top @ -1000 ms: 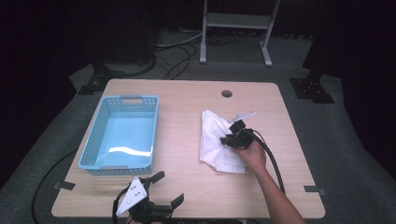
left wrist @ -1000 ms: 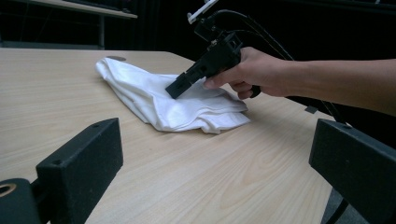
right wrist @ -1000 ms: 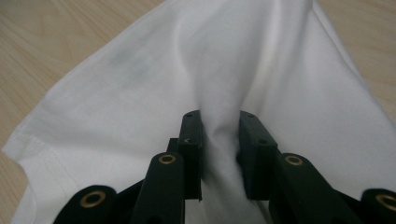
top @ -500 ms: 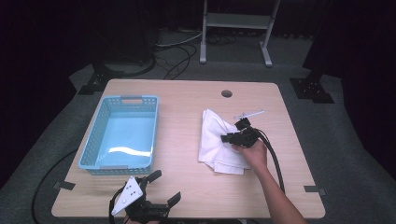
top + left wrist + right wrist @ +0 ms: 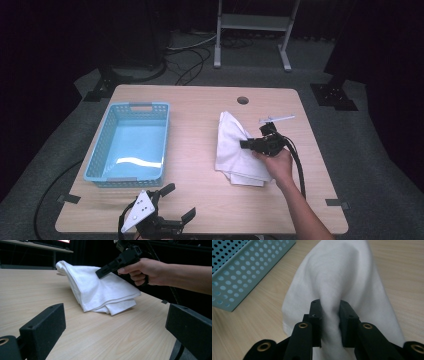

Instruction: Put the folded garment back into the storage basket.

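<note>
A folded white cloth [image 5: 232, 150] lies on the right half of the wooden table [image 5: 195, 115]. My right gripper [image 5: 246, 145] is shut on a bunched fold of it; in the right gripper view the cloth [image 5: 342, 272] is pinched between the two black jaws of my right gripper [image 5: 330, 315]. The pinched part is raised while the lower layers rest on the table. From the left gripper view, the cloth [image 5: 100, 292] stands up in a ridge under the right gripper [image 5: 101, 273]. My left gripper [image 5: 179, 201] sits open at the table's front edge, its jaws [image 5: 116, 327] wide apart with nothing between them.
A light blue perforated basket [image 5: 106, 145] stands on the left half of the table, and its wall shows as the basket [image 5: 242, 265] close to the cloth. A round cable hole [image 5: 243, 100] is near the far edge. A metal stand [image 5: 250, 30] rises behind the table.
My right gripper has risen a little with the cloth's fold in it, pulling the cloth up into a ridge. The left gripper has stayed put.
</note>
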The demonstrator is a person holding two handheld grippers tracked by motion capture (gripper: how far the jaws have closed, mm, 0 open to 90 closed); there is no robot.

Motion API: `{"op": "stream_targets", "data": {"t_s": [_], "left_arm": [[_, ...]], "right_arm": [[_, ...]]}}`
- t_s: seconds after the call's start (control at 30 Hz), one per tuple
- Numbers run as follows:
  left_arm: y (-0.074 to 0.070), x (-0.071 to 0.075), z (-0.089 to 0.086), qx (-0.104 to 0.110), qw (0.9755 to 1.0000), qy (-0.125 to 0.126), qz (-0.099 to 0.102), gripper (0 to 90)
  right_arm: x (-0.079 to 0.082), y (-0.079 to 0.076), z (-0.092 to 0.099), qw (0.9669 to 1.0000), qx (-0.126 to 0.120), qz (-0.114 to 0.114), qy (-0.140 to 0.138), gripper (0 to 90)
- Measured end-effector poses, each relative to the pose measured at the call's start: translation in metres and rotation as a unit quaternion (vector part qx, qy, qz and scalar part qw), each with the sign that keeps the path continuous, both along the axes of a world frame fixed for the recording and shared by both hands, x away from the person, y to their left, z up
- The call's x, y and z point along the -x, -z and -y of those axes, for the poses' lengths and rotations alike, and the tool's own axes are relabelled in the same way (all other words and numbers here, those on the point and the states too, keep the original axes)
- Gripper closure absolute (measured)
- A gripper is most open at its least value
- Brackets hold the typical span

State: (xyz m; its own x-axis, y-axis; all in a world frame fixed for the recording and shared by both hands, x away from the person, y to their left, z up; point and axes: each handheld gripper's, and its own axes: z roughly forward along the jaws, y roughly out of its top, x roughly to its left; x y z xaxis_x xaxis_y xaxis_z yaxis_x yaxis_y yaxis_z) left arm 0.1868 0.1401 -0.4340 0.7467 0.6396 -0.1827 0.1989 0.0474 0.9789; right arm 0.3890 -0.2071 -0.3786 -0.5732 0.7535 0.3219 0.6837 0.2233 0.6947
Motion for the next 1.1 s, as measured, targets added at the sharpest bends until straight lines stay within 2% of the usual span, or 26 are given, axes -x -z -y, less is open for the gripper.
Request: {"op": "stream_targets", "data": {"t_s": [0.07,0.27,0.47,0.63,0.8,0.93,1.1], "left_arm": [[0.000,0.001,0.001,-0.003,1.0000,0.001,0.001,2.5],[-0.001,0.002,0.004,-0.006,1.0000,0.004,0.003,2.5],[-0.001,0.002,0.004,-0.004,1.0000,0.005,0.004,2.5],[-0.001,0.003,0.004,-0.005,0.9999,0.007,0.005,2.5],[-0.001,0.004,0.007,-0.008,0.9999,0.010,0.006,2.5],[-0.001,0.004,0.008,-0.010,0.9999,0.012,0.005,2.5],[-0.001,0.004,0.008,-0.011,0.9999,0.012,0.004,2.5]], "right_arm": [[0.002,-0.004,0.000,1.0000,-0.002,0.002,0.001,75.0],[0.007,-0.012,0.005,0.9993,-0.036,-0.002,0.012,75.0],[0.009,-0.019,0.012,0.9962,-0.083,-0.008,0.025,75.0],[0.011,-0.029,0.010,0.9964,-0.082,-0.002,0.022,75.0],[0.011,-0.039,0.007,0.9945,-0.102,0.001,0.023,75.1],[0.011,-0.049,0.002,0.9937,-0.110,0.007,0.022,75.0],[0.010,-0.055,-0.002,0.9925,-0.121,0.005,0.021,75.0]]}}
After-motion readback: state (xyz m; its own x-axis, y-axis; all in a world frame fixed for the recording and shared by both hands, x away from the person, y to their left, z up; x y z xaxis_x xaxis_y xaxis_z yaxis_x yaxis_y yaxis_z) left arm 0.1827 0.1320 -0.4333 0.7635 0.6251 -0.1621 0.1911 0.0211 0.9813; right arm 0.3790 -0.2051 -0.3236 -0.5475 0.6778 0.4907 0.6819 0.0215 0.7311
